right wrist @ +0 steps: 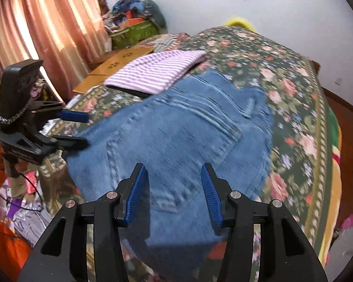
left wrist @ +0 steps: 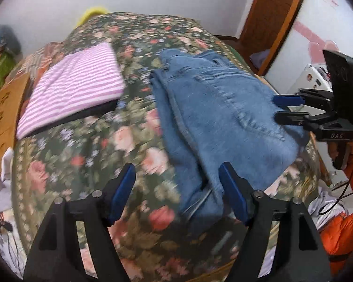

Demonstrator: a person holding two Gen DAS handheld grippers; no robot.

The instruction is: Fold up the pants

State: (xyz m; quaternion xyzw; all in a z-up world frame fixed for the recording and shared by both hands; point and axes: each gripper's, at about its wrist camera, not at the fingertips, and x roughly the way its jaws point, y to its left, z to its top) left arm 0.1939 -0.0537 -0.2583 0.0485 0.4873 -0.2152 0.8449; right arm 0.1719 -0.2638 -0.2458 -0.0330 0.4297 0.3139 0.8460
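Blue denim pants (left wrist: 218,117) lie folded into a thick bundle on a floral bedspread (left wrist: 89,155); they also show in the right wrist view (right wrist: 176,136). My left gripper (left wrist: 177,183) is open and empty above the near end of the bundle, its right finger over the denim. My right gripper (right wrist: 174,183) is open and empty, hovering over the denim. Each gripper shows in the other's view: the right one (left wrist: 276,110) at the pants' right edge, the left one (right wrist: 86,129) at their left edge.
A folded pink-and-white striped cloth (left wrist: 70,87) lies on the bed beside the pants, also in the right wrist view (right wrist: 157,72). A wooden board (left wrist: 2,115) and clutter lie past the bed's left side. A wooden door frame (left wrist: 277,18) stands behind.
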